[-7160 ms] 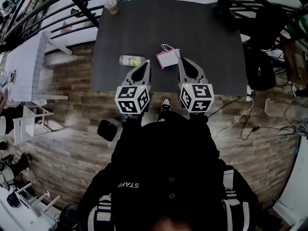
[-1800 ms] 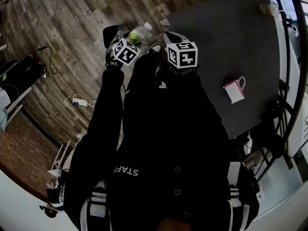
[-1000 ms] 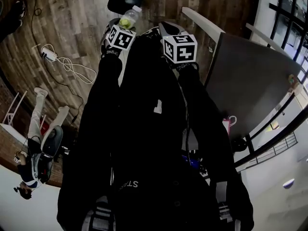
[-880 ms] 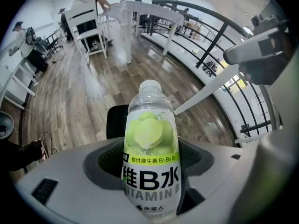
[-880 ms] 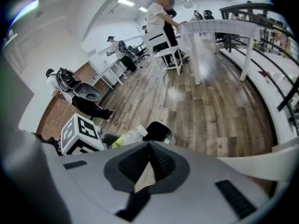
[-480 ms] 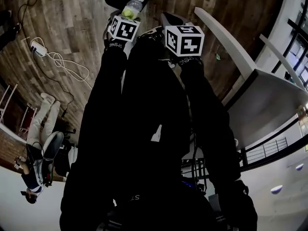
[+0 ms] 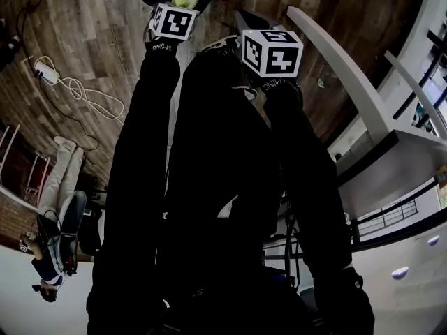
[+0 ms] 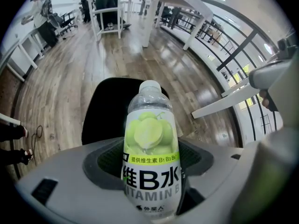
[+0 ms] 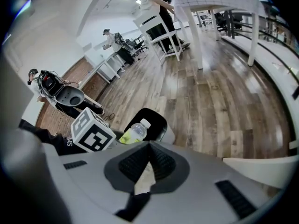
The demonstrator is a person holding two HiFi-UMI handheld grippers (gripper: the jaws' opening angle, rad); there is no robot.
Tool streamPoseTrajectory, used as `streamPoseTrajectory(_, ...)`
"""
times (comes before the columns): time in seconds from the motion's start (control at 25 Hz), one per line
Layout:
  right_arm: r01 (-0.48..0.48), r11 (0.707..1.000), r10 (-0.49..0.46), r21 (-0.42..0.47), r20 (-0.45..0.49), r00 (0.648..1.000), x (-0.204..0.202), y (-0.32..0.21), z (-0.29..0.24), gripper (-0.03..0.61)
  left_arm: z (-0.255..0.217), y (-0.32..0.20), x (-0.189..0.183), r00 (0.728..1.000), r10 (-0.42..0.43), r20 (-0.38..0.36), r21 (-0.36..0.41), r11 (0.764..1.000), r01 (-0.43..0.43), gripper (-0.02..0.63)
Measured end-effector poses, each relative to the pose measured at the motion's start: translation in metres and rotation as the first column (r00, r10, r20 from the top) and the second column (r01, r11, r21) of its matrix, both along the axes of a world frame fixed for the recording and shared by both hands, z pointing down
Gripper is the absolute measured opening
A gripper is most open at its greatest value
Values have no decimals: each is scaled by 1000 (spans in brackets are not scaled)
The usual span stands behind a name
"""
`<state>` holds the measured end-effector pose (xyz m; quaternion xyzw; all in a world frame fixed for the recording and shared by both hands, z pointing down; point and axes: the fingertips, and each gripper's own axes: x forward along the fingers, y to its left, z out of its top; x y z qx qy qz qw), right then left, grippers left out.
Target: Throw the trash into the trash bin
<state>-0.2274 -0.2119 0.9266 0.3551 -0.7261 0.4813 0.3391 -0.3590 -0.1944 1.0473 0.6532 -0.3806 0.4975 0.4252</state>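
The left gripper (image 8: 150, 167) has its fingers clamped on the lower body of the bottle (image 8: 150, 134), one pad on either side of the label. The bottle's long axis runs straight out along the jaws, with the white cap pointing away from the hand. Just past the cap, and a little to the left of it, lies the black mouth of the trash bin (image 8: 100, 111). The right gripper view shows the cap end overlapping that dark opening. The body appears to hang back over the near rim, though I cannot tell by how much.

My judgement is that the drop turns on that overlap. A small reach forward and left, or a tip of the cap downward, would put the whole bottle over the mouth before the fingers part.

The right gripper (image 9: 149, 146) has its fingers together with nothing between them. It sits back beside the left gripper, farther from the bin.

The bin stands on the wooden plank floor (image 8: 60, 78). A power strip (image 7: 45, 72) with its cable lies well apart from it. White tables (image 9: 210, 3) and a dark railing (image 8: 233, 45) stand farther off in the room.
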Motion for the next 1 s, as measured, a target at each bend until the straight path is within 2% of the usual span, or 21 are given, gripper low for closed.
streamPoseTrajectory(0.28,-11,1000,11,-1,7,1000,4,5,10,15,12,-11,-1,1000,3,8,26,1000,-4,328)
streamPoseTrajectory(0.52,-25,1000,25,2,0,1000,10,4,-1,15,-2,-15,-9,1000,-3,22,39,999,2,328)
streamPoseTrajectory(0.68,-42,999,42,6,-3,999,15,5,-24,15,-27,-9,-13,999,-22,33,52,998,21,328)
streamPoseTrajectory(0.84,-87,996,87,10,8,996,19,4,-55,15,-70,-6,-6,991,-130,-12,64,989,130,328)
streamPoseTrajectory(0.96,-113,993,112,22,25,993,17,5,-87,15,-109,-8,1,993,-112,-32,98,989,114,323)
streamPoseTrajectory(1.0,-117,993,116,30,31,993,16,5,-100,15,-124,-9,3,994,-102,-40,113,988,106,270)
